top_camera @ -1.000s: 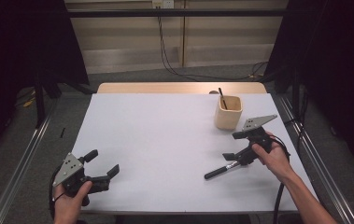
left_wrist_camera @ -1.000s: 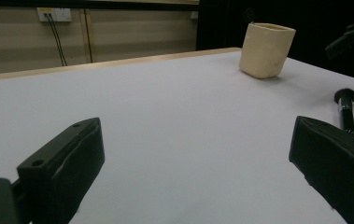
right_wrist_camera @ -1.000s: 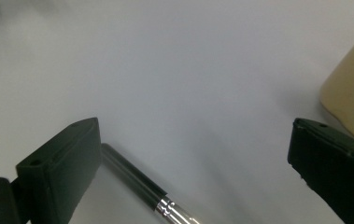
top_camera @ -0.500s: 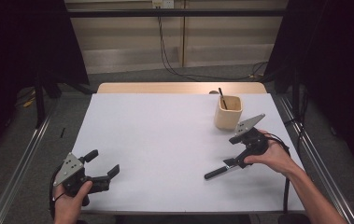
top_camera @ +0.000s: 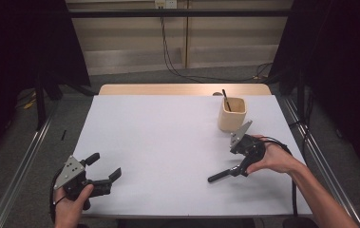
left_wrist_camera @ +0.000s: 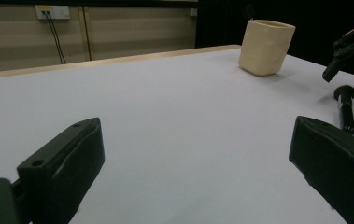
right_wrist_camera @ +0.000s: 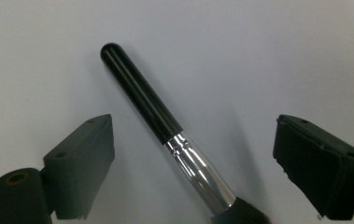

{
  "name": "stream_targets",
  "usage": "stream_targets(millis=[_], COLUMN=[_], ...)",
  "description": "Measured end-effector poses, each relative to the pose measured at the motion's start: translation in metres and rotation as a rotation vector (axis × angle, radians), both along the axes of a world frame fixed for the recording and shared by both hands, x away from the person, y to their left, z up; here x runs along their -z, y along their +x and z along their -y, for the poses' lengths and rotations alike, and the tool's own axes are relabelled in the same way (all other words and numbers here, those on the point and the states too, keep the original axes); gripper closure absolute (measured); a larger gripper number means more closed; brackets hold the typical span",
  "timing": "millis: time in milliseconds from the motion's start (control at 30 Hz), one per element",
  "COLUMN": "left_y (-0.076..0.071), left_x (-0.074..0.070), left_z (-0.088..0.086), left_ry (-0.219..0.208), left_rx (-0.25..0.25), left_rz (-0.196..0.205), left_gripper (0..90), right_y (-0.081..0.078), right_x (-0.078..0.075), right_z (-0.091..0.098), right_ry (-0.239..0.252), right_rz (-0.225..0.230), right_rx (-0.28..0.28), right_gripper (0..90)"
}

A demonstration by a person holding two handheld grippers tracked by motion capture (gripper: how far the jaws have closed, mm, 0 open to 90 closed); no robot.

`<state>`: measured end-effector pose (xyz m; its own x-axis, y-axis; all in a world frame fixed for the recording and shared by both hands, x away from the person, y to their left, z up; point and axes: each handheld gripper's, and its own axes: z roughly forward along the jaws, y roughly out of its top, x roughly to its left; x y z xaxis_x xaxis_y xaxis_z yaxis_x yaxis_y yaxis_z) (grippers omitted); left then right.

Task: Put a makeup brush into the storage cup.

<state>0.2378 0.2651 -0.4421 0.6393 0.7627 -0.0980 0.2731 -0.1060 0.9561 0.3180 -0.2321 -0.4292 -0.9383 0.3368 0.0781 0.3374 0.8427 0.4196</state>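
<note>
Black brush handle — diagonal, upper-left

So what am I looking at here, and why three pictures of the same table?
There is no robot arm here. A person stands at the near edge of a table and holds a two-jawed tool in each hand. The high view looks down from above. The other two pictures come from small cameras riding on the tools, looking out between their own black jaws.

The left hand-held gripper sits near the table's front corner, its jaws wide apart with nothing between them. The right hand-held gripper is lowered over a makeup brush with a black handle and a silver collar, lying flat on the white surface. Its jaws have just been closing a little, with the brush between them, but the pads do not touch it yet. Behind stands a beige cup with a dark stick in it.
</note>
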Motion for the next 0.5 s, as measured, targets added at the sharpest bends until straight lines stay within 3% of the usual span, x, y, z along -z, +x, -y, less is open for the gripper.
stream_targets(millis=[167,300,500], left_y=[0.0,0.001,0.001], left_x=[0.0,0.001,0.001], left_z=[0.0,0.001,0.001], left_ry=[0.002,0.008,0.009], left_rx=[0.0,0.008,0.009], left_rz=[-0.003,-0.004,-0.003], left_gripper=[3.4,3.4,3.4], right_y=[-0.003,-0.001,0.001], right_x=[0.006,0.011,0.018], right_z=[-0.003,-0.004,-0.005], right_ry=[-0.076,-0.097,-0.136], right_rz=[0.011,-0.007,-0.013], right_rx=[-0.036,-0.068,-0.093], right_gripper=[17.9,30.2,39.9])
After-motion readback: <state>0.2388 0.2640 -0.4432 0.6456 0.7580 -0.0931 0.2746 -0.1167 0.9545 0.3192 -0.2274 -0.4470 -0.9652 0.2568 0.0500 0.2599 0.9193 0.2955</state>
